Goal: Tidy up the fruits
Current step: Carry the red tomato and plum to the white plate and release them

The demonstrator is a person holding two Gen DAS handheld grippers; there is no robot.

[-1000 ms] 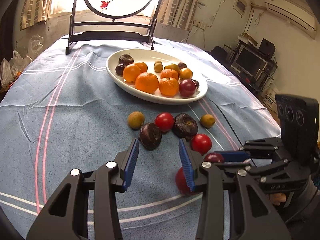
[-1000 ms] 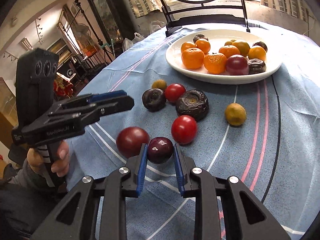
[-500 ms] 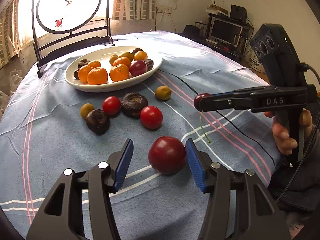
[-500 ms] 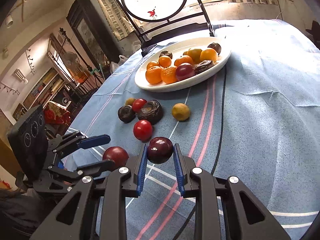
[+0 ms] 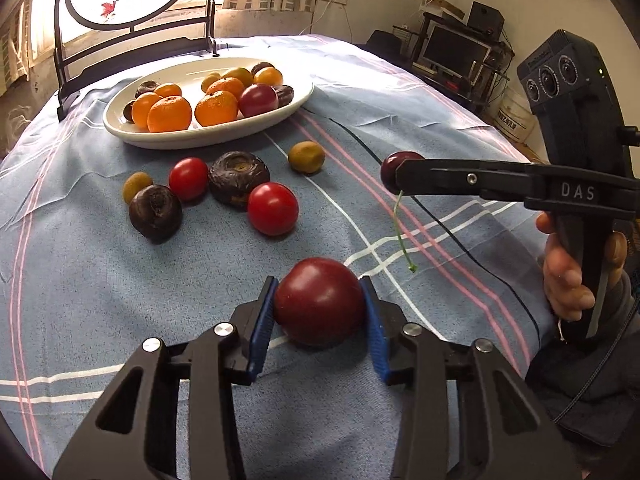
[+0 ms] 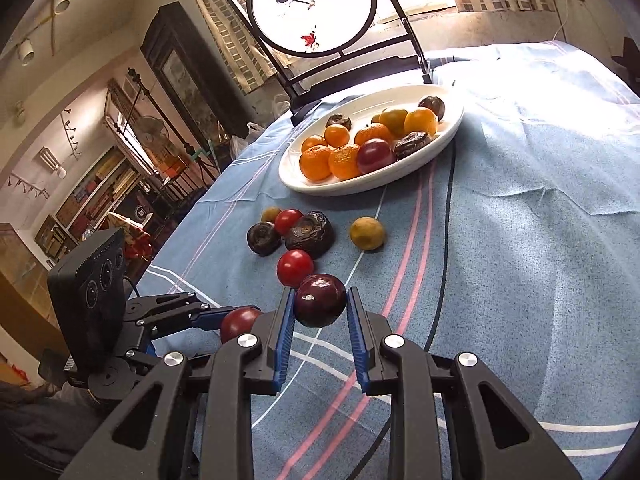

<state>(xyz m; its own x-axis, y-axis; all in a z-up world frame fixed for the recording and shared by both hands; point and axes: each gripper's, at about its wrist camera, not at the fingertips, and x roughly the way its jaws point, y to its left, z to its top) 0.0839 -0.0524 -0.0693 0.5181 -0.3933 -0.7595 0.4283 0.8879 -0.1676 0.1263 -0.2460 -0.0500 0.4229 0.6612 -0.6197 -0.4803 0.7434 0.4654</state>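
Observation:
My left gripper (image 5: 319, 300) is shut on a large dark red plum (image 5: 320, 300) that rests on the blue cloth. My right gripper (image 6: 320, 306) is shut on a dark cherry (image 6: 320, 305) and holds it above the cloth; the cherry (image 5: 394, 166) with its hanging green stem also shows in the left wrist view. The white oval plate (image 5: 280, 114) holds several oranges and dark fruits at the far side. Loose on the cloth lie two red tomatoes (image 5: 273, 208), two dark wrinkled fruits (image 5: 238, 176) and two small yellow-brown fruits (image 5: 306, 156).
A round painted screen on a black stand (image 5: 132, 40) is behind the plate. The table edge drops off at the right, with a desk and monitor (image 5: 452, 48) beyond. In the right wrist view the left gripper (image 6: 236, 320) is close at the lower left.
My left gripper has closed on the red plum. My right gripper has carried the cherry a little higher and further along toward the plate.

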